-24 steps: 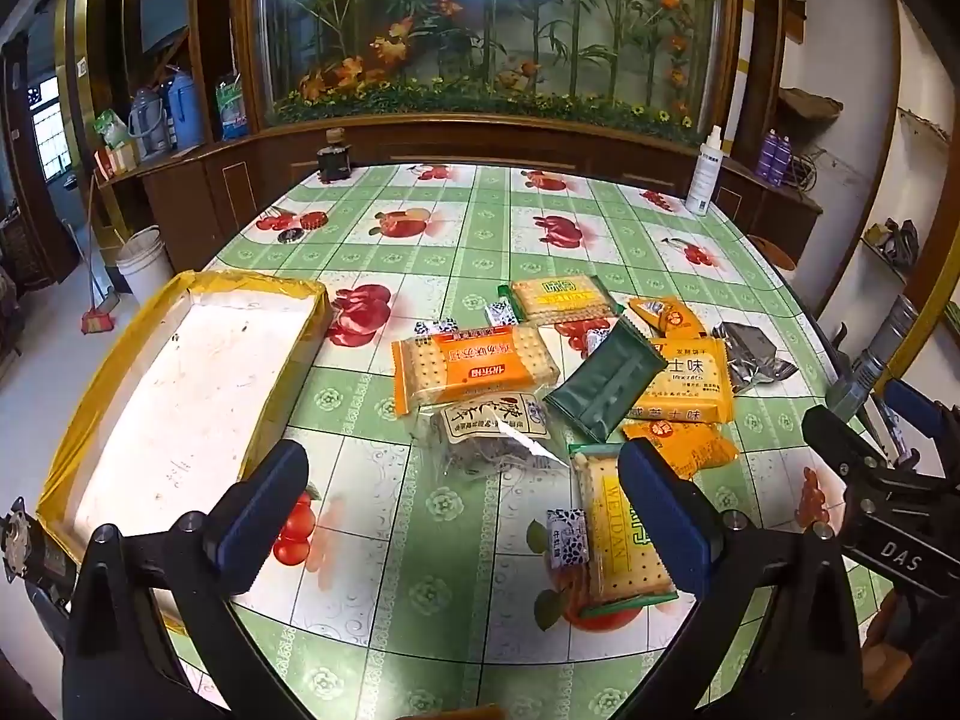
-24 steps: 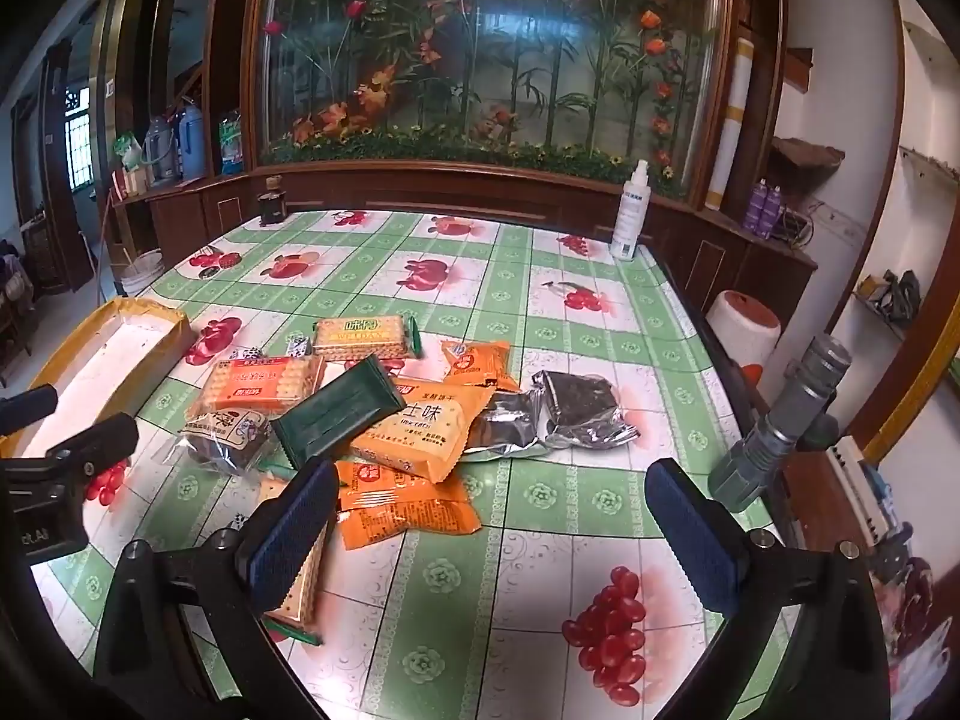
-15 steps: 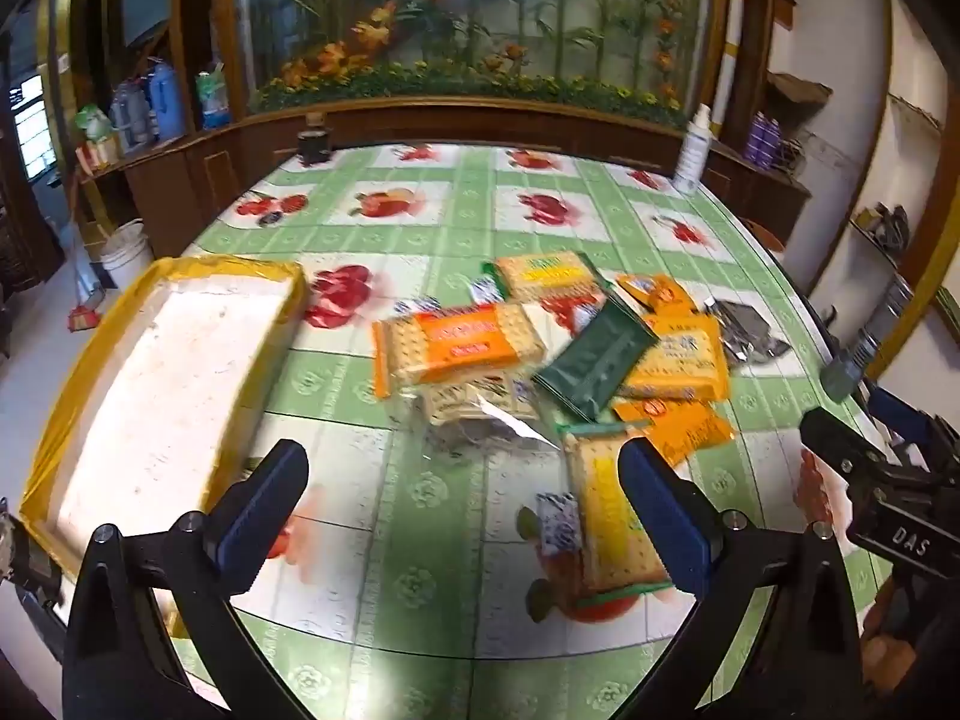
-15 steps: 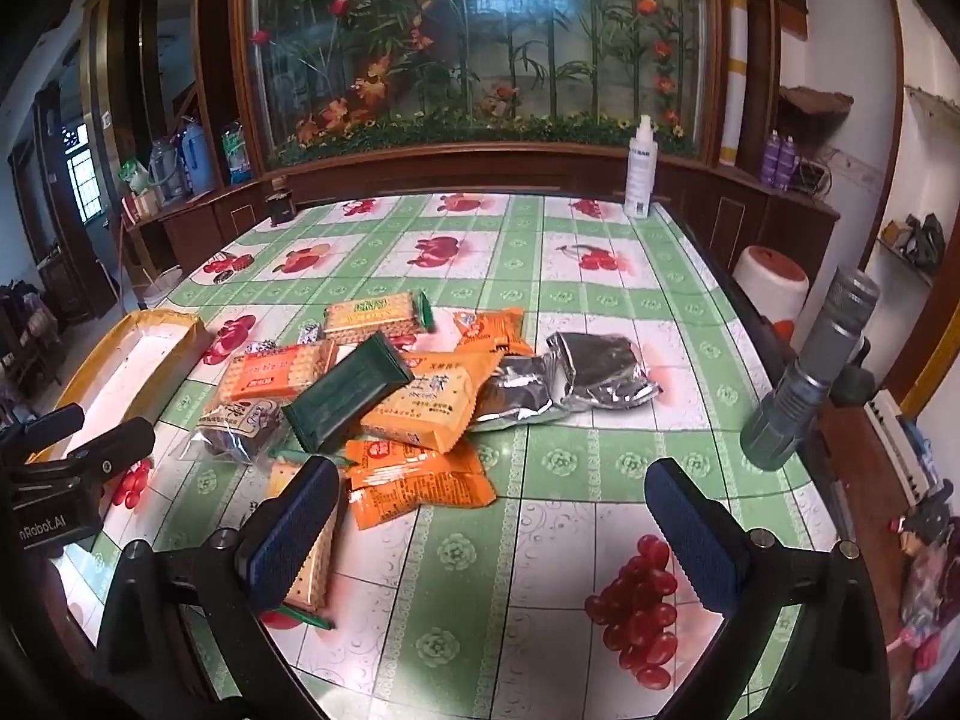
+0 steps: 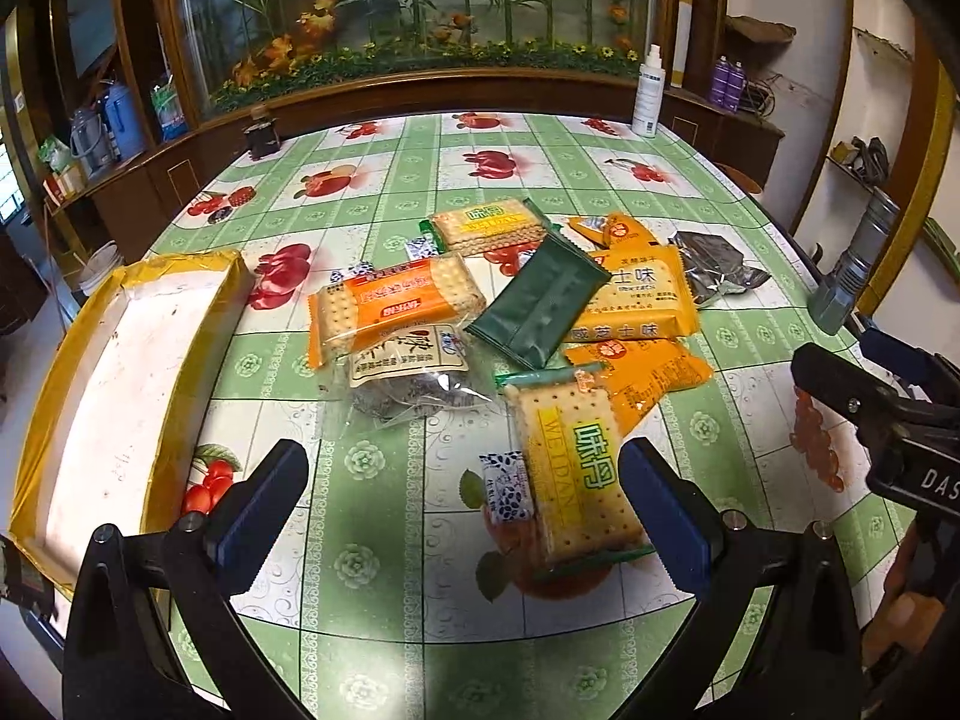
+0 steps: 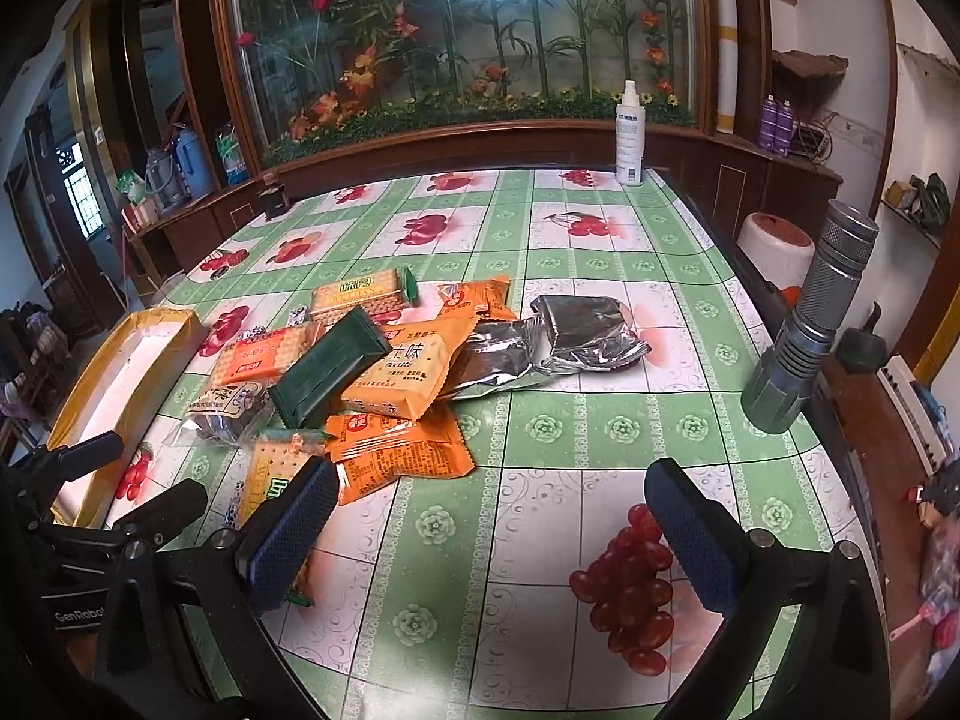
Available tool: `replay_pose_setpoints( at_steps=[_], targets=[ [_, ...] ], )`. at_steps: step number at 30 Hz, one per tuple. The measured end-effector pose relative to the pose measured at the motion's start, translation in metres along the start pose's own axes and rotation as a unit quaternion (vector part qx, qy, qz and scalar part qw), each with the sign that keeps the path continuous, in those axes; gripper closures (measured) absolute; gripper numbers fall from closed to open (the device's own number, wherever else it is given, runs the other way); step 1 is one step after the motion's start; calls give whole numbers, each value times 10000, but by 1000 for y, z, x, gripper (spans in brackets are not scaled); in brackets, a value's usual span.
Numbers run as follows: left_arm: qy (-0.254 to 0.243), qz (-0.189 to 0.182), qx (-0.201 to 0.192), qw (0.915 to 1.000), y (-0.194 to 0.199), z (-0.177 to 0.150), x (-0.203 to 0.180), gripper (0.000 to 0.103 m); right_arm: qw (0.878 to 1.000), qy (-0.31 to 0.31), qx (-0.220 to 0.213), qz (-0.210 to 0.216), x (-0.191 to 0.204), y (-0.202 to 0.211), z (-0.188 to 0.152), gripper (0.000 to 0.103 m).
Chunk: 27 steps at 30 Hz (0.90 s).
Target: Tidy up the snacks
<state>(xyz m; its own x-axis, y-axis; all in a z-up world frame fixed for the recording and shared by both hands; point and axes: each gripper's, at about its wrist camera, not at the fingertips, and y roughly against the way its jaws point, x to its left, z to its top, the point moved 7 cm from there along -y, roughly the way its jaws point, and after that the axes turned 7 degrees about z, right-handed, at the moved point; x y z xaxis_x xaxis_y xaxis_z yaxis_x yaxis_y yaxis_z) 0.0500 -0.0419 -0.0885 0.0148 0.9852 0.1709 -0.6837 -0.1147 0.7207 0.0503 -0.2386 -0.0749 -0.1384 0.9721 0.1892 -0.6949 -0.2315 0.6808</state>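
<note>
Left gripper (image 5: 462, 504) spread wide, nothing held; hovering above table (image 5: 372, 648). Between its fingers, slightly ahead: small blue-white candy (image 5: 507, 487) just beside green-edged cracker pack (image 5: 573, 468), near right finger. Further ahead, snack pile: clear bag of dark snacks (image 5: 414, 378), orange cracker pack (image 5: 393, 303), dark green packet (image 5: 537, 309), orange pouches (image 5: 645, 294). Left of the fingers, yellow-rimmed tray (image 5: 180, 324), empty. Right gripper (image 6: 489, 531) also spread wide, holding nothing; pile ahead-left, silver foil bags (image 6: 591, 333) ahead, flashlight (image 6: 807, 324) off to right.

Glossy foil pkts (image 6: 591, 330), plastic tablecloth (image 6: 540, 516).
</note>
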Motion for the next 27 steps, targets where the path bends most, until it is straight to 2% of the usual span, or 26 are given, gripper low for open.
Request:
replay_pose_setpoints(
  at_steps=[4, 20, 23, 27],
  targets=[
    [74, 12, 69, 9999, 0, 1, 6, 0, 10000, -30, -20, 92, 1, -1, 0, 0],
    [197, 67, -77, 9998, -1, 7, 25, 0, 9995, 259, 77, 141, 18, -1, 3, 0],
    [233, 95, -178, 9995, 3, 9, 29, 0, 9995, 243, -32, 193, 22, -3, 5, 0],
    [286, 163, -312, 9990, 8, 13, 33, 0, 9995, 273, 33, 178, 24, -5, 4, 0]
  ],
)
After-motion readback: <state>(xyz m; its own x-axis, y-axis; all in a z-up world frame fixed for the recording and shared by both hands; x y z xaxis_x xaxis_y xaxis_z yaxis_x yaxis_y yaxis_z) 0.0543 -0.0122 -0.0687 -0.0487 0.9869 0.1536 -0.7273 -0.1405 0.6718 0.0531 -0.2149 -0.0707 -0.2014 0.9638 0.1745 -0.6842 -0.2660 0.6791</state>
